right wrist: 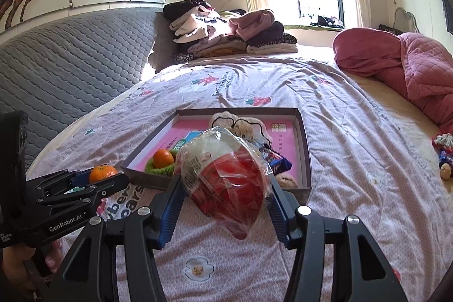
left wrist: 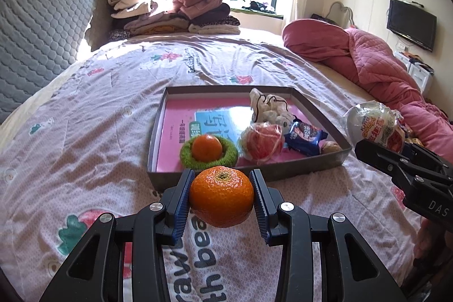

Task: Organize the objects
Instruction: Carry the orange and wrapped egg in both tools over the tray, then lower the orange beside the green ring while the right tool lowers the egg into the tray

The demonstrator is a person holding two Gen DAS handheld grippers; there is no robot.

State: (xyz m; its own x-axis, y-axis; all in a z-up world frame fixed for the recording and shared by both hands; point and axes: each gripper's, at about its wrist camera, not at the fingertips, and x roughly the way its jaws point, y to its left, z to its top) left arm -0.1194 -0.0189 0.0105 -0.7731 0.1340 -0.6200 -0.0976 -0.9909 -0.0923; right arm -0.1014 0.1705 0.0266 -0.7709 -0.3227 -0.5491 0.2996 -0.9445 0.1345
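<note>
My left gripper [left wrist: 222, 196] is shut on an orange mandarin [left wrist: 221, 196] and holds it above the bedspread, just short of the near wall of a grey tray [left wrist: 311, 164]. My right gripper [right wrist: 225, 198] is shut on a plastic-wrapped red and white toy egg [right wrist: 226, 183], held before the tray's [right wrist: 307, 160] near edge. In the left wrist view the egg [left wrist: 373, 128] shows at the right. The tray holds a second mandarin [left wrist: 206, 147] in a green knitted ring [left wrist: 209, 156], another wrapped egg [left wrist: 262, 143], a blue snack packet [left wrist: 305, 137] and a plush toy [left wrist: 269, 108].
A pink quilt [left wrist: 376, 67] is bunched along the bed's right side. Folded clothes [left wrist: 170, 13] are stacked at the bed's far end by a grey padded headboard [left wrist: 42, 33]. A few small items [right wrist: 444, 153] lie on the bedspread at the far right.
</note>
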